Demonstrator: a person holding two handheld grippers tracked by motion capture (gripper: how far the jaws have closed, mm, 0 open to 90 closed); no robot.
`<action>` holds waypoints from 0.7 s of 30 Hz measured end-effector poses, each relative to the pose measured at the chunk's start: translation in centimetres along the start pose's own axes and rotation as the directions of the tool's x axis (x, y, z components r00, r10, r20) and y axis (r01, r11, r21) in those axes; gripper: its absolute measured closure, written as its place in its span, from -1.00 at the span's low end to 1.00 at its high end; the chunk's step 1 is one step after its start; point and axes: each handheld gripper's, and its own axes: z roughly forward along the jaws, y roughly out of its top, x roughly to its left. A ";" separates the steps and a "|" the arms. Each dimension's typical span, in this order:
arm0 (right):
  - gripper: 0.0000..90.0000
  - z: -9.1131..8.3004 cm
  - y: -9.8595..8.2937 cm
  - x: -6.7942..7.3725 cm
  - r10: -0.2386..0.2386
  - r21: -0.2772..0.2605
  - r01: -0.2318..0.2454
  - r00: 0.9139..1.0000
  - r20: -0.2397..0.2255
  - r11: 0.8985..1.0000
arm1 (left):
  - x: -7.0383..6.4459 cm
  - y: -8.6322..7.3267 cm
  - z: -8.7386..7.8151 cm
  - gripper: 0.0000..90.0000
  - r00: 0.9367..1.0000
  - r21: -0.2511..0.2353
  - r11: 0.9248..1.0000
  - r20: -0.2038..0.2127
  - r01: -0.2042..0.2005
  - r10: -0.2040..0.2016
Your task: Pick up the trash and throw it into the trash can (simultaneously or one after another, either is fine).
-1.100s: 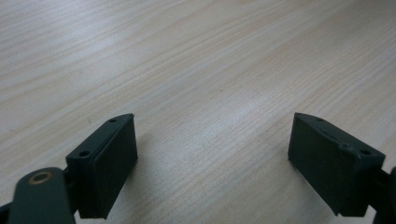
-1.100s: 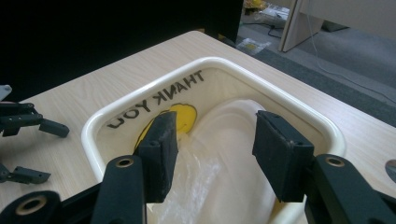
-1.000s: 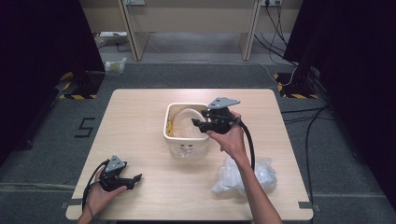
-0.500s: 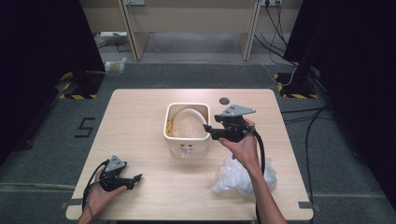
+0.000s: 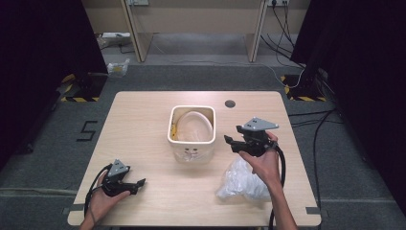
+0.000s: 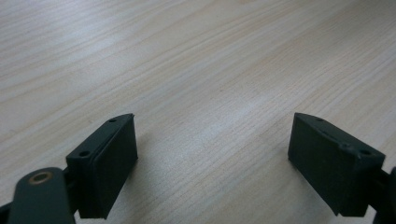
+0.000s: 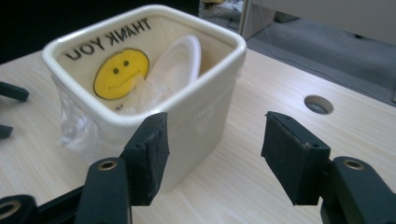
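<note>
- Left gripper (image 5: 136,183) rests low at the near left corner of the table (image 5: 143,120), jaws spread wide over bare wood with nothing between them; it looks parked out of the way
- The cream bin (image 5: 192,132) stands mid-table, lined with a clear bag (image 7: 77,126) that spills over its rim, a white plate-like piece (image 7: 180,58) leaning inside
- Right gripper (image 5: 231,142) hangs just beside the bin's right wall, jaws apart and empty, probably lined up on the rim or liner
- A crumpled plastic bag (image 5: 239,182) lies near the right forearm, likely waiting as a spare
</note>
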 end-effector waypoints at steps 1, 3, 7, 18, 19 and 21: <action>-0.11 -0.2 -0.3 0.0 0.002 0.003 -0.002 1.000 0.004 1.000 | 0.0 0.0 0.0 -0.68 1.000 0.001 1.000 -0.001 0.000 0.000; -0.12 -0.6 -0.9 -0.1 0.007 0.007 -0.007 1.000 0.003 1.000 | 0.0 0.0 0.0 -0.68 1.000 0.001 1.000 -0.001 -0.001 0.001; -0.15 -1.2 -1.9 0.0 0.010 0.014 -0.010 1.000 0.018 1.000 | 0.0 0.0 0.0 -0.68 1.000 0.000 1.000 -0.001 0.000 0.000; -0.18 -2.8 -5.3 -0.7 0.056 0.038 -0.059 0.997 0.060 0.998 | 0.0 0.0 0.0 -0.67 1.000 0.000 1.000 0.000 0.000 0.000; -0.18 -2.9 -5.6 -0.7 0.058 0.038 -0.060 0.996 0.063 0.997 | 0.0 0.0 0.0 -0.67 1.000 0.000 1.000 -0.001 0.000 0.000; -0.19 -3.3 -6.4 -0.7 0.073 0.038 -0.075 0.995 0.070 0.996 | 0.0 0.0 0.0 -0.68 1.000 0.000 1.000 0.000 0.000 0.000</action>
